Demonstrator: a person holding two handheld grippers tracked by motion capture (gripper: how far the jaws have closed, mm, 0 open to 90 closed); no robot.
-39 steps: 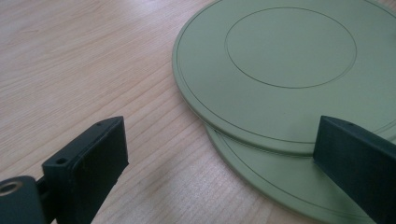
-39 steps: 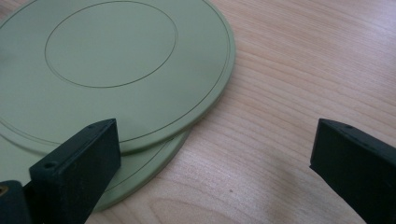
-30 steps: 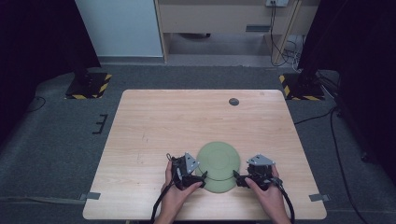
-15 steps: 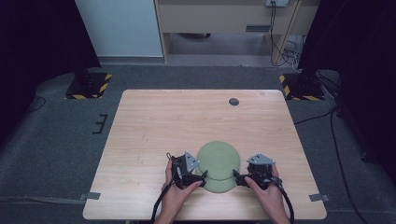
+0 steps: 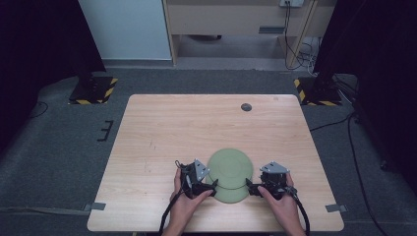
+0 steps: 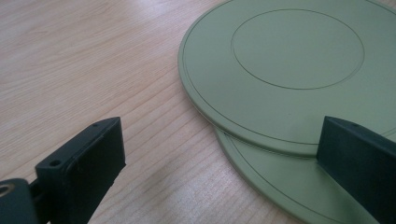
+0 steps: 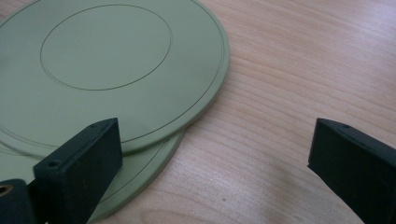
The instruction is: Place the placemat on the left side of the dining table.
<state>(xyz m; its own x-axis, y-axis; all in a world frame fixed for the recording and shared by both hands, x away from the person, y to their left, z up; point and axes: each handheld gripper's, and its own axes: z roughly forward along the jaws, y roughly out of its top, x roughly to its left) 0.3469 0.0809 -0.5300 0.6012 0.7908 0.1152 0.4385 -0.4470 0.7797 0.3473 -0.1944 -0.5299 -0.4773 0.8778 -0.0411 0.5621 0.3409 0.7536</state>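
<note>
The left gripper (image 5: 205, 186) has its jaws spread wide and grips nothing; one jaw reaches over the edge of the two stacked green plates, the other over bare desk (image 6: 84, 60). The right gripper (image 5: 255, 188) is likewise wide apart and empty, one jaw over the plates' rim, the other over wood. Between the two grippers, the upper plate (image 5: 229, 168) lies offset on the lower plate (image 5: 231, 195). Far beyond the jaws, a small dark disc (image 5: 246, 107) sits near the desk's far edge.
</note>
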